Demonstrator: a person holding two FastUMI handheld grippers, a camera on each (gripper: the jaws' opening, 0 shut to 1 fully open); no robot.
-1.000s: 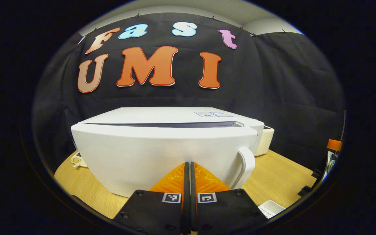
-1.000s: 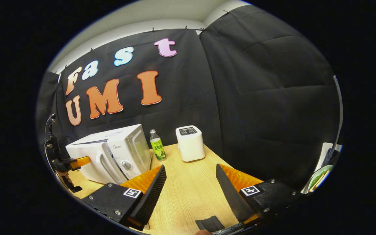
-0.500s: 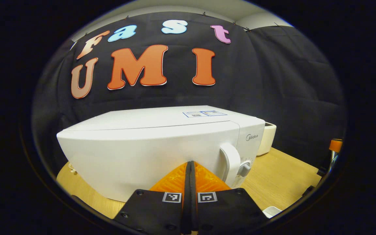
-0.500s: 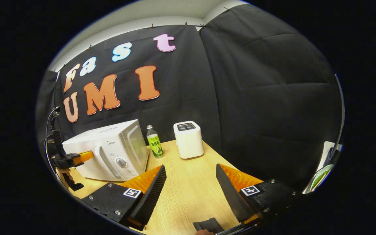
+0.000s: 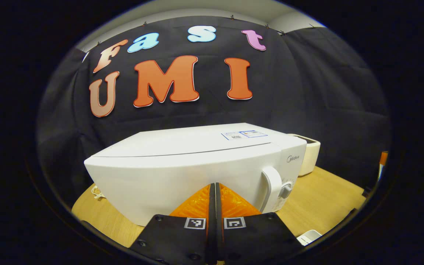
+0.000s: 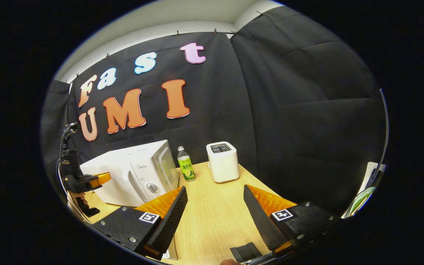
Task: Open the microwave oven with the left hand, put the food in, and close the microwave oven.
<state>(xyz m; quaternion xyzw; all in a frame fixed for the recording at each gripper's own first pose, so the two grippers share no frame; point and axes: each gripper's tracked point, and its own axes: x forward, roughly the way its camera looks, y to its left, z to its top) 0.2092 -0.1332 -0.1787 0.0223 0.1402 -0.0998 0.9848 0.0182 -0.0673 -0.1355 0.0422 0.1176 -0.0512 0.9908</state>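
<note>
My left tool (image 5: 215,198) is clenched on nothing just in front of the shut white box-shaped microwave oven (image 5: 197,162), my right tool (image 6: 215,206) hangs released, so I pull away slowly without bumping its white curved door handle (image 5: 272,186).

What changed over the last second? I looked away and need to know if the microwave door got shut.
The microwave door swung from ajar to fully shut, pushed by the left gripper, fingers together. The right gripper stayed open and empty above the table; bottle and toaster unmoved.

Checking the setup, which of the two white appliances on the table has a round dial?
The microwave oven, left of the green bottle; the toaster shows only a slotted top.
</note>
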